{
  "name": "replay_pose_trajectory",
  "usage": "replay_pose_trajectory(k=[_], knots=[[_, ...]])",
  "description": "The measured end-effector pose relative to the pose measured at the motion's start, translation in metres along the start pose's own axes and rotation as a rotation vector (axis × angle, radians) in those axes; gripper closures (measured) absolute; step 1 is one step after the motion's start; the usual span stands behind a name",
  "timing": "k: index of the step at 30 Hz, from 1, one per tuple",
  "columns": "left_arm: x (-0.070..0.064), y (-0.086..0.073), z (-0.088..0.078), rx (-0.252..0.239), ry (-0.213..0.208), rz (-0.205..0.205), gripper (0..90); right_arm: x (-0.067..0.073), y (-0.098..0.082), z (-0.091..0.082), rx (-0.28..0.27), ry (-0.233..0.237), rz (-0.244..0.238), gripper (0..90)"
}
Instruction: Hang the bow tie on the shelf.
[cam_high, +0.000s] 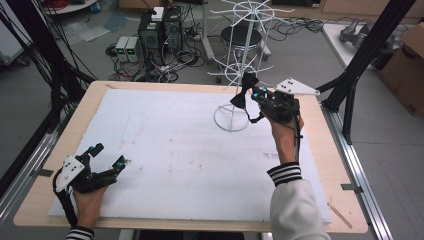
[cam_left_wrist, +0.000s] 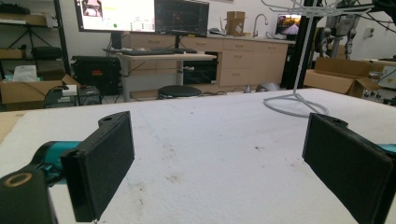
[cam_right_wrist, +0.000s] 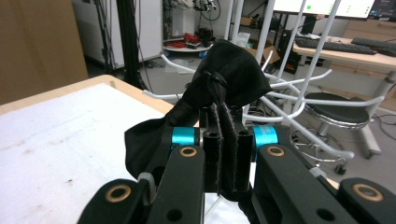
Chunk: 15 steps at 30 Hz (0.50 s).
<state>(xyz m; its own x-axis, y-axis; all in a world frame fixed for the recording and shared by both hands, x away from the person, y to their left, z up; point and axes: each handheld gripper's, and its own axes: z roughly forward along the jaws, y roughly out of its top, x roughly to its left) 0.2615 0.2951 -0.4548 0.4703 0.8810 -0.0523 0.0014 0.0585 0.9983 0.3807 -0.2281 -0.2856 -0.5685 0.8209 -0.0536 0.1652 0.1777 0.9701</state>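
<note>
Work in hand: a black bow tie (cam_high: 244, 91) is being carried to the white wire rack (cam_high: 239, 60) at the far side of the desk (cam_high: 310, 150).
Progress: the bow tie has been lifted clear of the desk and brought up to the rack's lower arms; it is judged not yet hung, since it is gripped and no hook can be seen through it.
Left to do: the tie must be hooked over an arm and released.
Right tool (cam_high: 255, 94): clamped on the bow tie, its jaws drawn together with the fabric pinched between them, as seen in the right gripper view (cam_right_wrist: 224, 140).
Bow tie position: held at the tips of the right tool, one wing standing above the jaws and the other hanging below left, just before the white rack arms (cam_right_wrist: 299, 100).
Left tool (cam_high: 107, 159): jaws held wide apart, with nothing between them, low over the near left of the desk, well apart from the rack.
</note>
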Motion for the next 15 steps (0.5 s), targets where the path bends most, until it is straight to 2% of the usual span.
replay_pose_trajectory(k=[6, 15], knots=[[0.000, 0.000, 0.000, 0.000, -0.001, -0.003, 9.4, -0.007, 0.008, 0.008, 0.010, -0.025, -0.007, 86.6], [0.000, 0.000, 0.000, -0.002, -0.001, -0.008, 9.4, -0.014, 0.009, 0.021, 0.027, -0.047, -0.011, 86.6]])
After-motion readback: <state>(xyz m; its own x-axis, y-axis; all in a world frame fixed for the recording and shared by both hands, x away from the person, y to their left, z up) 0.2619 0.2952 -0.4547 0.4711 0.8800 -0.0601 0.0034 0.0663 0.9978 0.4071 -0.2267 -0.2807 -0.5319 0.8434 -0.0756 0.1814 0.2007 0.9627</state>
